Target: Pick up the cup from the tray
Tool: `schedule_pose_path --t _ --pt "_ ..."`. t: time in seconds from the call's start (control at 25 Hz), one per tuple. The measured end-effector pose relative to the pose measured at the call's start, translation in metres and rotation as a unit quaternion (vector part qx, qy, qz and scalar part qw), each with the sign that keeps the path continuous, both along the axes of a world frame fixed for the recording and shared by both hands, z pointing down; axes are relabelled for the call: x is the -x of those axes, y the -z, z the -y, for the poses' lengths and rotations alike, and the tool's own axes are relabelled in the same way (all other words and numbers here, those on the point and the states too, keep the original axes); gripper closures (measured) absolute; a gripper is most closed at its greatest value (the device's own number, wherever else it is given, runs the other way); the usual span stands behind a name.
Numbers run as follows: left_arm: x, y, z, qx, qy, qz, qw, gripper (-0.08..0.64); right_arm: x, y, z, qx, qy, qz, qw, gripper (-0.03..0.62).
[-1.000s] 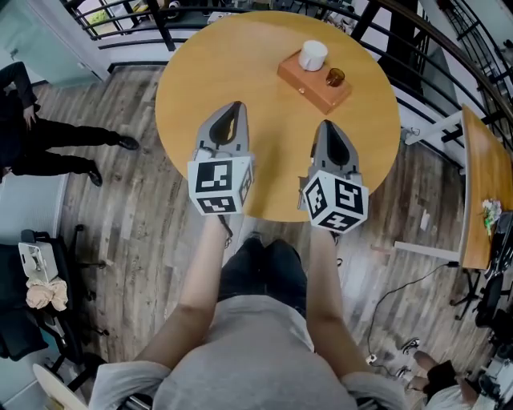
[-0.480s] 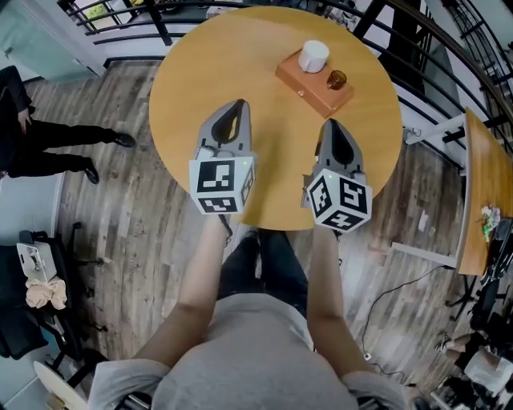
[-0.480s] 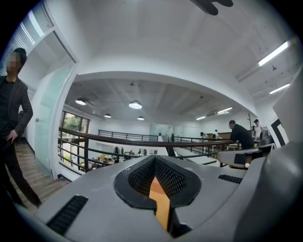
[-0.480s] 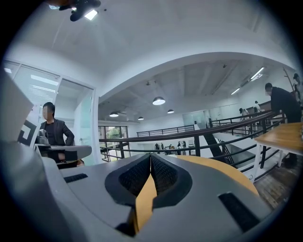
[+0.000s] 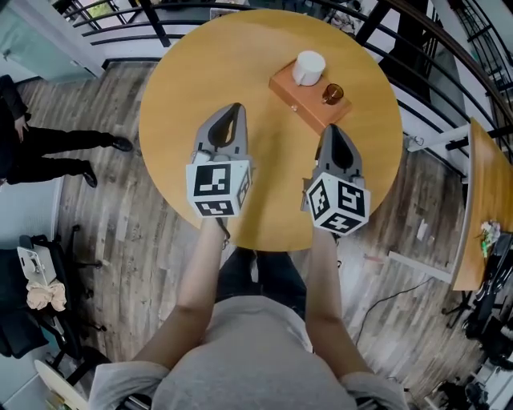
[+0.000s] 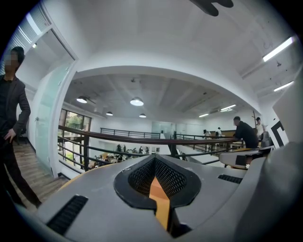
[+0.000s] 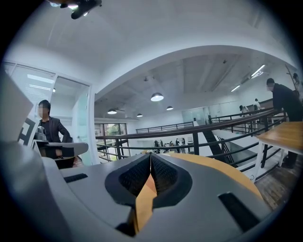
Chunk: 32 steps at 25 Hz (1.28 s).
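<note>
A white cup point(image 5: 309, 67) stands on the far end of a small orange-brown tray point(image 5: 298, 92), at the far right of a round wooden table point(image 5: 184, 88). A small amber glass point(image 5: 332, 94) stands on the tray beside the cup. My left gripper point(image 5: 235, 107) hovers over the table's middle, shut and empty. My right gripper point(image 5: 330, 128) is shut and empty too, its tip just short of the tray's near corner. Both gripper views look level over the table, with the jaws closed point(image 6: 155, 158) point(image 7: 150, 155) and neither cup nor tray in sight.
A black railing point(image 5: 240, 10) curves behind the table's far edge. A person in dark clothes point(image 5: 40, 148) stands on the wood floor at the left. A second wooden table point(image 5: 479, 200) is at the right, with a chair point(image 5: 36, 296) at the lower left.
The tray and cup now sit lower and slightly left in the head view, closer to the right gripper's tip. Both grippers stay shut and side by side.
</note>
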<state>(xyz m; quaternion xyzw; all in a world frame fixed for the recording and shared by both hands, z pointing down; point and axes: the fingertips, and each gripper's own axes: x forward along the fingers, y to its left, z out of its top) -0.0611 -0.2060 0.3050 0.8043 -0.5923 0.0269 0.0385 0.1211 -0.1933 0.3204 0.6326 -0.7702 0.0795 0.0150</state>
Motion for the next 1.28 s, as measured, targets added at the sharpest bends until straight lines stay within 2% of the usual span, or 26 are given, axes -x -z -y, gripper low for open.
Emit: schedule_pose_path --t 0.4,0.84,1.28 --pt "-0.028 -0.016 0.047 0.010 0.010 0.005 0.9999 0.557 -0.033 -0.032 0.053 0.036 0.003 0.005 0.999 0.584" --pt "-0.030 -0.028 0.072 0.024 0.027 0.003 0.9993 0.557 -0.030 -0.075 0.085 0.081 0.026 -0.003 0.996 0.584" --pt "-0.017 -0.041 0.085 0.040 0.011 0.007 0.9991 0.557 -0.025 -0.118 0.113 0.132 -0.015 -0.001 0.991 0.583"
